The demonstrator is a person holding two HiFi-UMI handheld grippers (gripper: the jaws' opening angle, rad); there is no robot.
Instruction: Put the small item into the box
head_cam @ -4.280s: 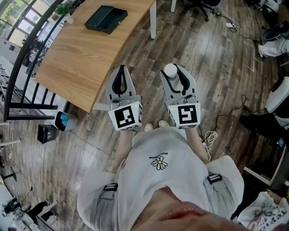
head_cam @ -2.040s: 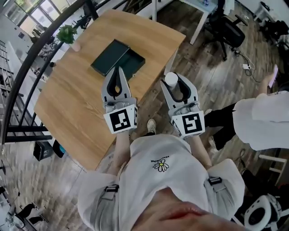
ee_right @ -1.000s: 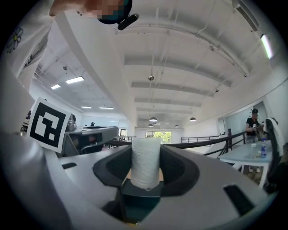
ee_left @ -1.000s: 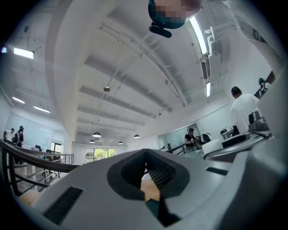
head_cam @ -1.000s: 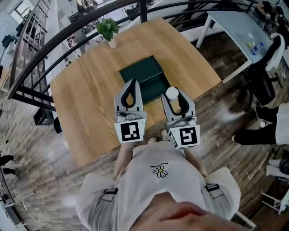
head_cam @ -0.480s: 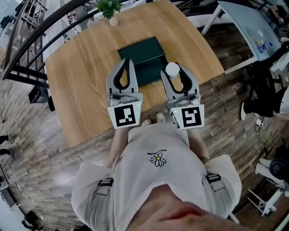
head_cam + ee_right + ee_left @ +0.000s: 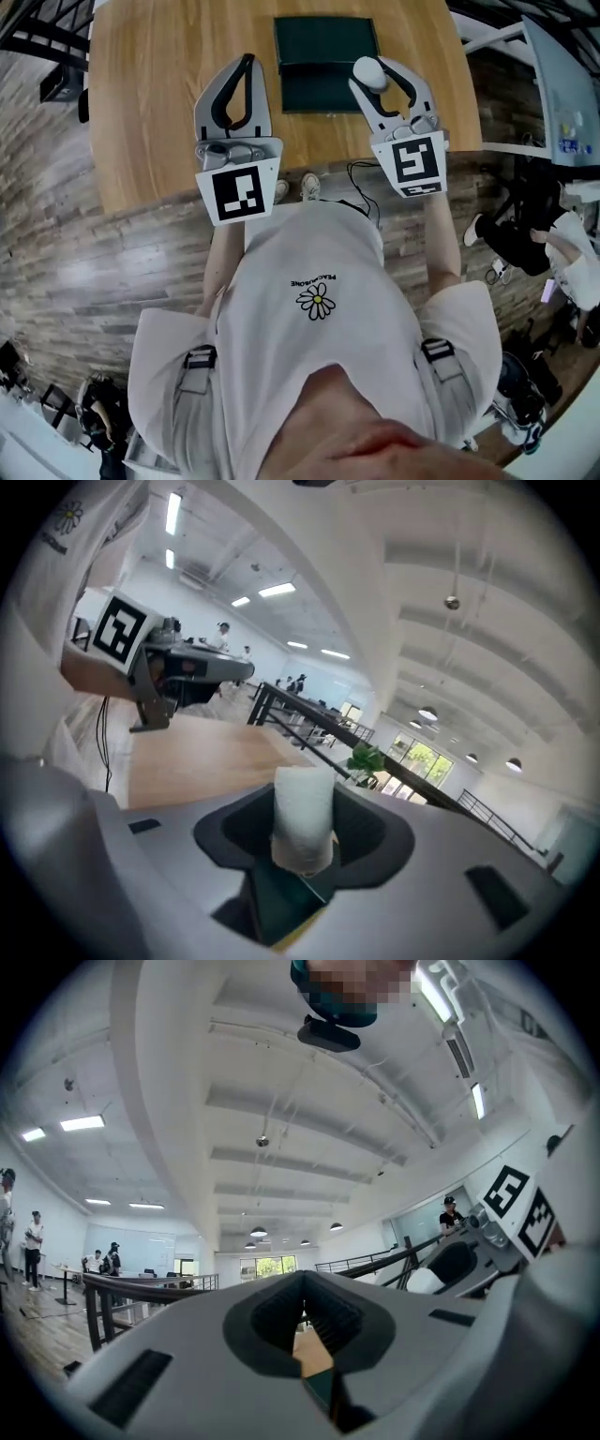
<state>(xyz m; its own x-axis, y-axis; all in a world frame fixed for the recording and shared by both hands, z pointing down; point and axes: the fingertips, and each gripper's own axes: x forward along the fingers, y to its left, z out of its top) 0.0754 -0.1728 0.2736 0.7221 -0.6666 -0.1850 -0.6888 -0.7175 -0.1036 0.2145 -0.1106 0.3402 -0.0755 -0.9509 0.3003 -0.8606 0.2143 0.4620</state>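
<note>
Since half a second ago: the bench (image 7: 150, 84) has slid toward the top of the head view, and both tools now reach over its near edge, set wider apart than before.

Item 1 — small item (image 7: 368, 72). White, stubby, roughly cylindrical, with a wrinkled surface in the right gripper view. It sits between the jaws of my right tool (image 7: 375, 70), above the bench and not yet in the box. I judge it light and soft, likely to squash a little under pressure and unlikely to slip or break. It is best held across the middle of its body, as it is now, with the rounded end standing free.

Item 2 — box (image 7: 319, 89). Dark green and open, it lies on the bench as two flat halves, one behind the other. I cannot tell from here which half is the lid. It sits between my two tools and just ahead of them, nearer the right one.

Item 3: right tool. Its jaws stand wide and are clamped on the small item, with the pads against its sides.

Item 4: left tool (image 7: 246, 64). Its jaws are closed tip to tip, with nothing between them, and it hangs over the bench left of the box.

Remaining, by my estimate: carry the item over a box half, lower it, release it gently.
</note>
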